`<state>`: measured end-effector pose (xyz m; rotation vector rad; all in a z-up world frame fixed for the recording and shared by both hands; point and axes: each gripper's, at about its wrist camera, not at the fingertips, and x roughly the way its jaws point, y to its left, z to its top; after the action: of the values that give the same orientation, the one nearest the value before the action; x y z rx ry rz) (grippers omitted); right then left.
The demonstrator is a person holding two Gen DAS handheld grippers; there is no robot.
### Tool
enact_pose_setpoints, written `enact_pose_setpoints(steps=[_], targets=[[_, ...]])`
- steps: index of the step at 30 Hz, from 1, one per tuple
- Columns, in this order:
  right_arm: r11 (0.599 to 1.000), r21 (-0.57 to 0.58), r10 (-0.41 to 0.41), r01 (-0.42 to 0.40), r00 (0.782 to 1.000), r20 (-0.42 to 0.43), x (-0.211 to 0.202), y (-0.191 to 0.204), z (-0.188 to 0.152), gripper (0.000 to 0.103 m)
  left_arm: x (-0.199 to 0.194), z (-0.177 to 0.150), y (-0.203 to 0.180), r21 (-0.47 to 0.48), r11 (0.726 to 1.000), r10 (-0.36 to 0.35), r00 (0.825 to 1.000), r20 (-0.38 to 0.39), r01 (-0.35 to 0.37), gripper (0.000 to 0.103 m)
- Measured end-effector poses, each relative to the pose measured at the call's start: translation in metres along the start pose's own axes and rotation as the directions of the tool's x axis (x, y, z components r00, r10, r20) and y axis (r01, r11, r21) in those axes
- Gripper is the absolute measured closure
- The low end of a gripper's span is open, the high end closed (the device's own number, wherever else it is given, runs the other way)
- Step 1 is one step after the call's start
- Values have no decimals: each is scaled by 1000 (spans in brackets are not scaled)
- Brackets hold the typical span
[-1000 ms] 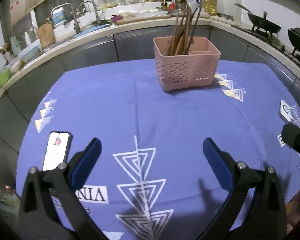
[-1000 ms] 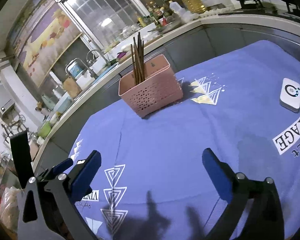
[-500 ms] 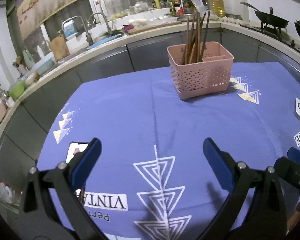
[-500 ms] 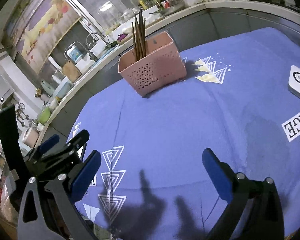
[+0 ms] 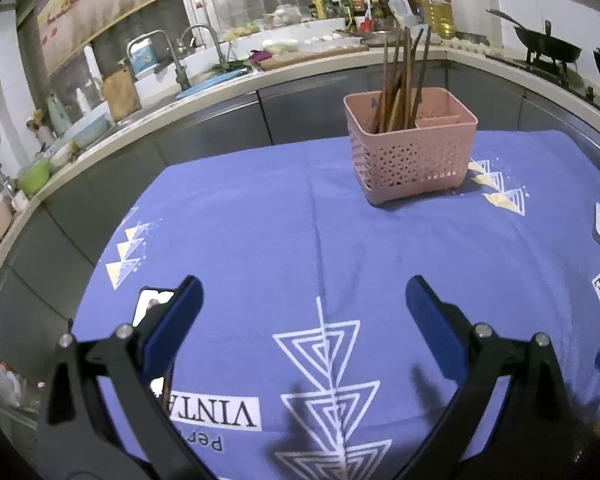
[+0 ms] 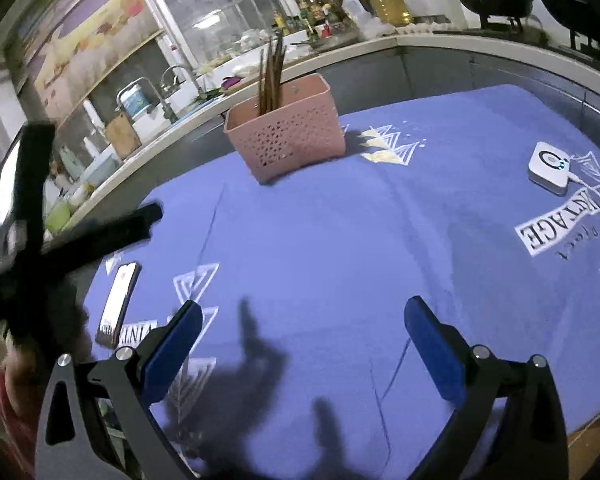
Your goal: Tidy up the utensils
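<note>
Chopsticks point(image 5: 400, 80) upright in basket point(image 5: 412, 160)

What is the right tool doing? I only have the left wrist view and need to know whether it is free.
Observer: The right tool is open and holds nothing; it hangs over the cloth.
Operator: Does my finger hide anything loose on the cloth?
Observer: Only the phone, which lies flat near the cloth's edge. No loose utensil shows.
Operator: And the white thing cut off at my right edge?
Observer: It's a small white box with a cable plugged in, lying well apart from the basket.
</note>
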<state>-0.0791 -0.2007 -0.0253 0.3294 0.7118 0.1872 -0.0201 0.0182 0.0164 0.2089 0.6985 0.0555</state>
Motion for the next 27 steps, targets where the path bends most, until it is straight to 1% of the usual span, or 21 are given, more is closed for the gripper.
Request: enact_pose_setpoints(steps=[3, 5, 7, 10, 12, 14, 16, 19, 24, 27], targets=[[1000, -8, -13, 14, 997, 74, -16, 1, -1, 4, -1, 1, -1, 8, 1000, 4, 1000, 16, -4, 6], [1000, -15, 3, -1, 994, 108, -22, 3, -3, 4, -3, 0, -3, 19, 1000, 9, 1000, 29, -9, 6], [999, -27, 37, -34, 995, 96, -20, 5, -3, 4, -5, 0, -5, 30, 999, 14, 999, 43, -15, 6], [999, -11, 47, -47, 996, 72, -13, 2, 1, 4, -7, 0, -6, 36, 999, 10, 998, 55, -12, 6], [999, -7, 38, -37, 995, 87, -15, -2, 9, 4, -9, 0, -8, 38, 999, 5, 998, 57, -7, 6], [1000, -5, 30, -30, 992, 120, -21, -5, 16, 4, -11, 0, -8, 37, 999, 2, 998, 63, -4, 6], [999, 11, 46, -49, 988, 144, -26, -10, 28, 4, -15, 2, -8, 30, 999, -15, 997, 77, 13, 6], [998, -3, 55, -55, 982, 179, -30, -12, 42, 4, -22, 3, -9, 20, 999, -51, 994, 97, 49, 6], [996, -41, 85, -78, 970, 227, -38, -7, 65, 4, -29, 5, -19, 45, 998, -55, 990, 130, 49, 6], [995, -55, 98, -87, 965, 245, -41, -4, 73, 4, -30, 5, -25, 64, 996, -64, 989, 134, 55, 6]])
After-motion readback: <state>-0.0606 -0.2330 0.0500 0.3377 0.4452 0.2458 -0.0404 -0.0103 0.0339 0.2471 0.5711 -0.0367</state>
